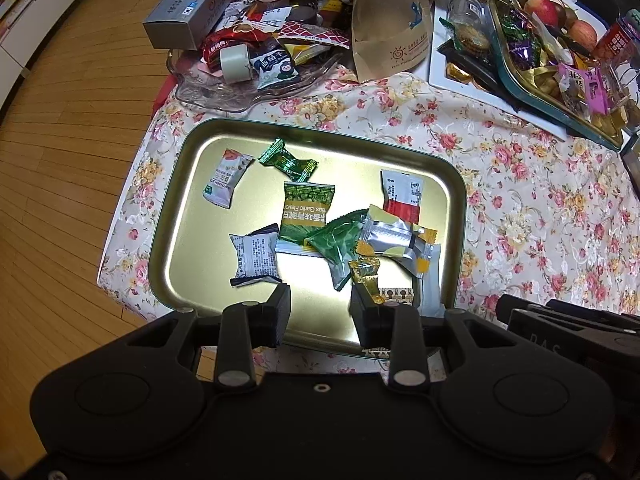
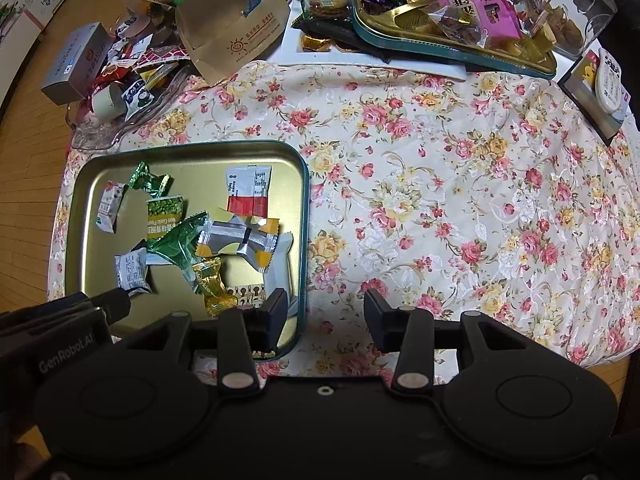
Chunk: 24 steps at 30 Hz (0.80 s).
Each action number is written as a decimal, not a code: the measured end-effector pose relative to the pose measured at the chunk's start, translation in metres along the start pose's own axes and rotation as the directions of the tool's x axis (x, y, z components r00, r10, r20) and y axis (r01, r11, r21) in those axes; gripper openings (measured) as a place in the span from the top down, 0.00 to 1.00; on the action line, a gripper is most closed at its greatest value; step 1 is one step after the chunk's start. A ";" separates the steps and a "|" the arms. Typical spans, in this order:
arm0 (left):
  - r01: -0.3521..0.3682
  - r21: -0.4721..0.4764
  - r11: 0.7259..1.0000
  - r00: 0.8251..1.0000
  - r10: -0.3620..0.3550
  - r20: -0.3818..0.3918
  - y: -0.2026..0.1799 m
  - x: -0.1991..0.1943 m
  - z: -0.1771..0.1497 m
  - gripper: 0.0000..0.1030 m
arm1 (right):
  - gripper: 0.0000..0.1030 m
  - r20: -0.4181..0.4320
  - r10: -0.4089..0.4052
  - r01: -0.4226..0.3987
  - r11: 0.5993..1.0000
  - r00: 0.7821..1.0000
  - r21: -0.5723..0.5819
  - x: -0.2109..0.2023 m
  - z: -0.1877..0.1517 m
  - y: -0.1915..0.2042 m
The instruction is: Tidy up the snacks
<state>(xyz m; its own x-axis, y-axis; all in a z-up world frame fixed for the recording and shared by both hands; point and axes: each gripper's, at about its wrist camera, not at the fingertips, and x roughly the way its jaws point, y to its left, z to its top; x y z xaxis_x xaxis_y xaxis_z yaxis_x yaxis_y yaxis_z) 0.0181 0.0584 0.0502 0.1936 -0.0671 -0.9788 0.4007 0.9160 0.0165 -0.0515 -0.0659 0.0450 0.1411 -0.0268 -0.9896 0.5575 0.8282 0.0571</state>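
Both the left gripper (image 1: 320,312) and the right gripper (image 2: 325,312) are matte black plastic, with round moulded discs on a broad body. Silver pivot pins dot their link arms, and pale "GenRobot.AI" lettering marks the left one's side.

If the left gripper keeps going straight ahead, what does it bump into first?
Probably the shiny gold metal tray, on bare floor between the grey-and-white wrapped snack and the small gold-wrapped candy. The left gripper is open; depth is uncertain.

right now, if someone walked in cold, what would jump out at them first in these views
The shiny gold tin tray on the floral tablecloth stands out first, with wrapped snacks scattered in it, such as the green garlic pea packet. Behind it, a heaped pile of snacks fills a clear glass dish at the table's far left. The left gripper hangs open over the tray's near edge.
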 end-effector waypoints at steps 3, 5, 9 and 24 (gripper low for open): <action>-0.002 -0.001 1.000 1.000 0.002 0.001 0.000 0.000 0.000 0.60 | 0.56 -0.001 -0.003 0.003 1.000 1.000 -0.006 0.001 0.000 0.001; -0.006 -0.002 1.000 1.000 0.006 -0.001 0.000 0.000 0.000 0.60 | 0.56 -0.001 -0.004 0.004 1.000 1.000 -0.011 0.000 -0.001 0.001; -0.012 0.002 1.000 1.000 0.012 -0.005 0.000 0.002 0.000 0.60 | 0.56 0.001 -0.004 0.004 1.000 1.000 -0.013 0.000 -0.001 0.001; -0.017 0.005 1.000 1.000 0.017 -0.012 -0.001 0.004 0.000 0.60 | 0.56 0.001 -0.005 0.005 1.000 1.000 -0.016 0.000 -0.001 0.000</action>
<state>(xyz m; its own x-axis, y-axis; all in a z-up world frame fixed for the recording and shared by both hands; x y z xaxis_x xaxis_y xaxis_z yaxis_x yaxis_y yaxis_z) 0.0186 0.0569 0.0464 0.1896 -0.0471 -0.9807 0.4020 0.9150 0.0338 -0.0523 -0.0652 0.0449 0.1388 -0.0315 -0.9898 0.5455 0.8367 0.0499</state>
